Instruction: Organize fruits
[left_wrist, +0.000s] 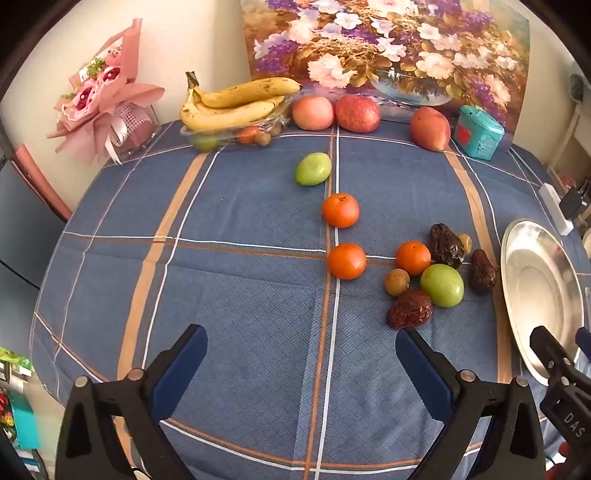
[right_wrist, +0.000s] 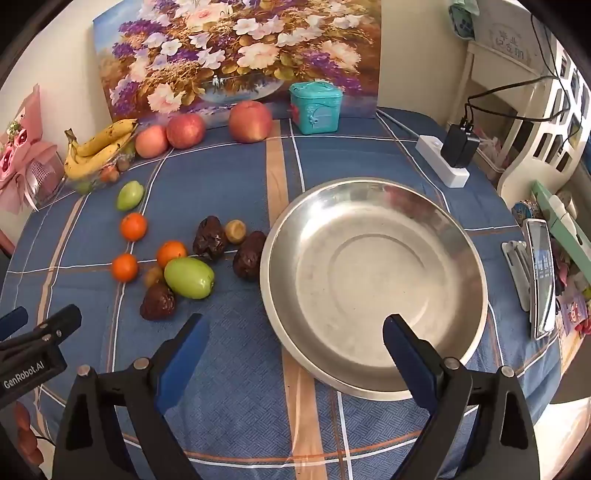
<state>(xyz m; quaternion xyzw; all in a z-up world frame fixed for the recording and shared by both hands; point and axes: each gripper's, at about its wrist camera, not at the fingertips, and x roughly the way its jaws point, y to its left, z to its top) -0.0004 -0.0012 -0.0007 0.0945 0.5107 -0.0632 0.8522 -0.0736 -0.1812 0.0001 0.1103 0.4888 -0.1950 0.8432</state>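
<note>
A round steel plate (right_wrist: 373, 280) sits bare on the table. Just left of it lie three wrinkled dark dates (right_wrist: 210, 238), two green fruits (right_wrist: 189, 277), three small oranges (right_wrist: 171, 253) and two small brownish round fruits (right_wrist: 235, 231). Farther back stand three apples (right_wrist: 250, 121) and a banana bunch (right_wrist: 98, 147) atop a clear tray.

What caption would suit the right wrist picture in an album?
Open right gripper poised over an empty steel dish, with oranges, green fruits and dried dates scattered on the blue tablecloth.
</note>
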